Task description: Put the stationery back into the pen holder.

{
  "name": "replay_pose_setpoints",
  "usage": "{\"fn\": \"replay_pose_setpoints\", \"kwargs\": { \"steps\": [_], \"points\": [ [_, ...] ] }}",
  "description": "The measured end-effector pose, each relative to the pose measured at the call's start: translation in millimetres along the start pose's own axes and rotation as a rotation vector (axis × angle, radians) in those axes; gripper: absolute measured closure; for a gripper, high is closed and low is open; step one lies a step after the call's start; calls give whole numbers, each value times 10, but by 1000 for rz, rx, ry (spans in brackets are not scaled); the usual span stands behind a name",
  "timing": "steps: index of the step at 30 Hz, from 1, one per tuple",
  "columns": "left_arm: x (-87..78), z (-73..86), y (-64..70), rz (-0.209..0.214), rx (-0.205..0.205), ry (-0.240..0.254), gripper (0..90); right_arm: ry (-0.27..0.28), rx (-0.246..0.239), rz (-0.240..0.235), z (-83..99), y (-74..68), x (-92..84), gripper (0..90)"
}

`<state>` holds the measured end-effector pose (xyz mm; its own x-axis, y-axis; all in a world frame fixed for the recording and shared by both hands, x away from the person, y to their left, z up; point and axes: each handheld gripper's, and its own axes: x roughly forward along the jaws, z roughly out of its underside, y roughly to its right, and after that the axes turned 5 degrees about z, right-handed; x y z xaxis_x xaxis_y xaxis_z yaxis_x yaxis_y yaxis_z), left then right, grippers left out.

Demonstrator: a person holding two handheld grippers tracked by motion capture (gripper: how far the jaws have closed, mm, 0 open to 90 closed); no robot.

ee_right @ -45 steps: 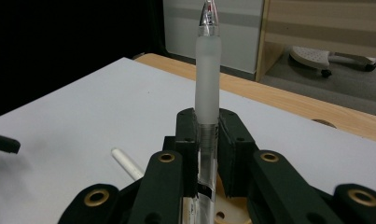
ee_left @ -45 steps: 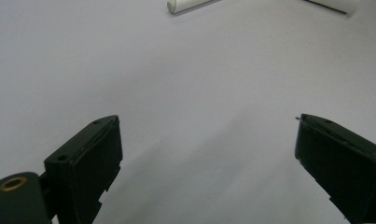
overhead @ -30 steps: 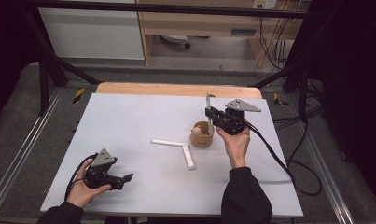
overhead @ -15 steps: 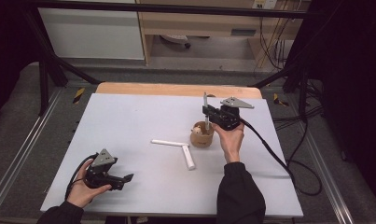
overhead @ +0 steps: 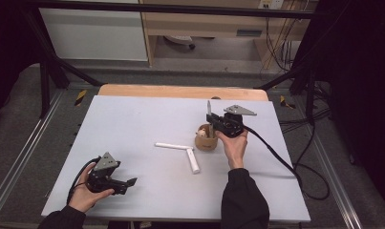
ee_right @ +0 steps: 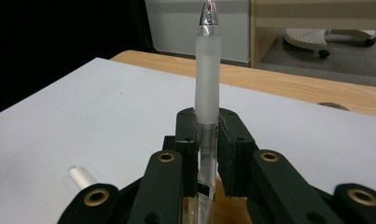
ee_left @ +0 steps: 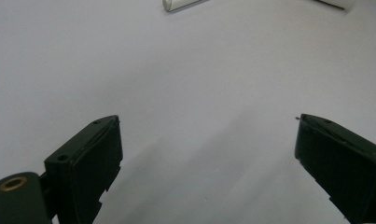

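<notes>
- Right tool [overhead: 214,116] held over the right-centre of the desk [overhead: 133,119], clenched on a pen [ee_right: 207,70]; the frosted barrel stands upright between the jaws, tip upward.
- In the high view the pen [overhead: 208,107] rises above the right tool, directly over a small brown cup [overhead: 205,141].
- Cup stands on the desk just left of the right hand [overhead: 234,145]; something pale shows at its rim, too small to identify.
- Two white sticks lie on the desk left of the cup: one [overhead: 173,146] lying crosswise, the other [overhead: 193,160] running toward the near edge, their ends nearly meeting in an L.
- Left tool [overhead: 125,183] rests low at the near-left corner of the desk, in the left hand [overhead: 85,195], well apart from the sticks.
- Left gripper view: jaws spread wide, released, bare desk surface [ee_left: 199,93] between them; end of a white stick [ee_left: 181,4] at the top edge.
</notes>
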<state>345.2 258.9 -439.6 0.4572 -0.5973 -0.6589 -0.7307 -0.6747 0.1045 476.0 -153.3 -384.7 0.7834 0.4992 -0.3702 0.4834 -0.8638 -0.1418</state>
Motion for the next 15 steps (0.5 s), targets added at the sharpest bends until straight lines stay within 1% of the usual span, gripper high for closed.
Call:
{"fn": "replay_pose_setpoints", "kwargs": {
  "steps": [5, 7, 15],
  "points": [
    [3, 1, -1, 1, 3, -2, 77, -12, 9, -3, 63, 11, 18, 796],
    [3, 1, -1, 1, 3, -3, 77, -23, -1, -1, 84, 10, 22, 796],
    [7, 3, 2, 0, 5, -5, 77, -39, 7, -5, 178, 6, 49, 796]
  ]
}}
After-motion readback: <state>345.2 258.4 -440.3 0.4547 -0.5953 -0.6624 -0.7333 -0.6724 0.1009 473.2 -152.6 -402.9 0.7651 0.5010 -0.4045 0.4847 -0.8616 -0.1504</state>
